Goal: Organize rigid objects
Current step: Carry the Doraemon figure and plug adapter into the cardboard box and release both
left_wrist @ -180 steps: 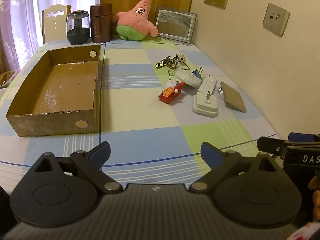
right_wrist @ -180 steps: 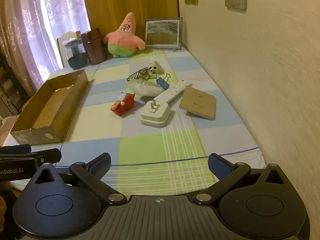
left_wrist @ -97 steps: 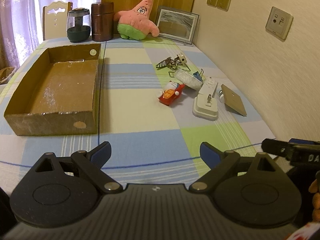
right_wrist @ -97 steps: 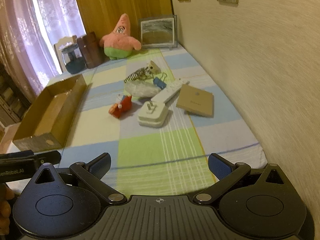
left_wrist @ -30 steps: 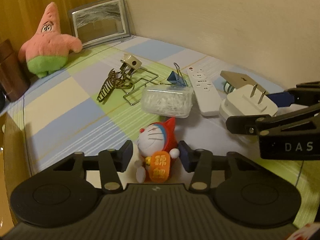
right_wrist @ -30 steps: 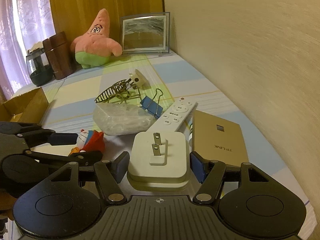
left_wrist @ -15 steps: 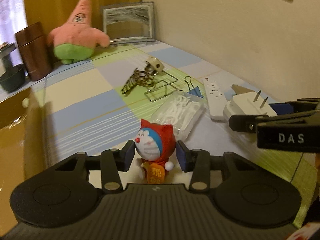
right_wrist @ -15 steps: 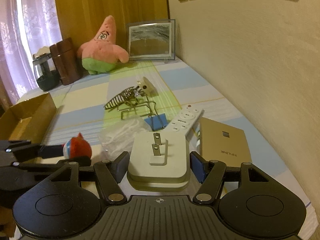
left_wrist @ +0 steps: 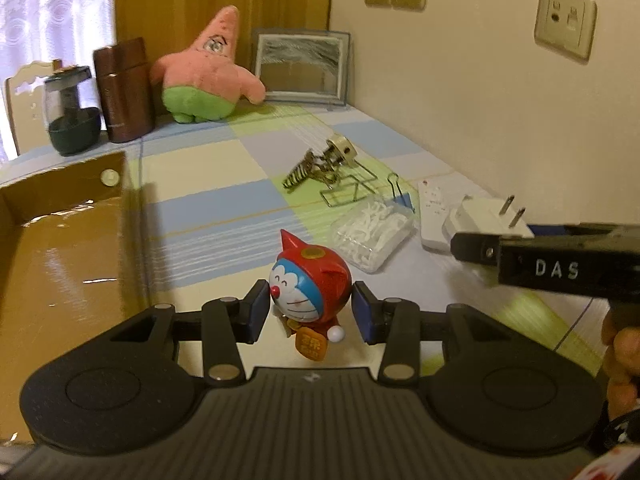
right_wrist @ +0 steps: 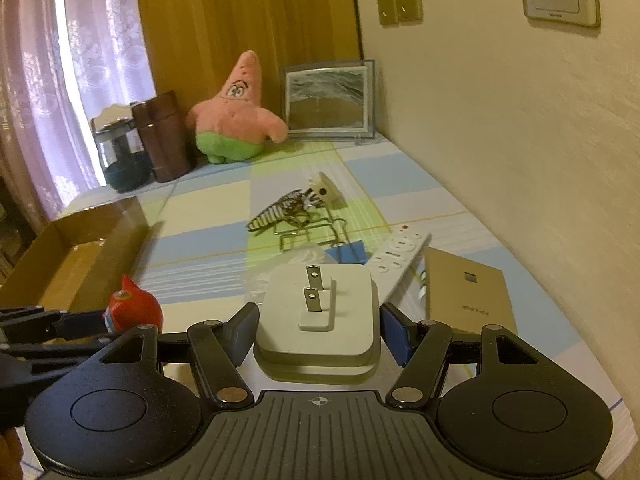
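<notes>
Your left gripper (left_wrist: pixel 309 313) clamps the cat figurine (left_wrist: pixel 310 287) upright between its jaws, clear of the table for carrying (presumably to the cardboard box (left_wrist: pixel 60 248)); your right gripper (right_wrist: pixel 318 330) squeezes the white plug adapter (right_wrist: pixel 318 320).

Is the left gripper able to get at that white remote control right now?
Probably not yet. The left gripper is shut on the red and blue cat figurine, so its jaws are full. The white remote control also lies past the clear plastic box of white picks, beside the right gripper holding the white plug adapter.
</notes>
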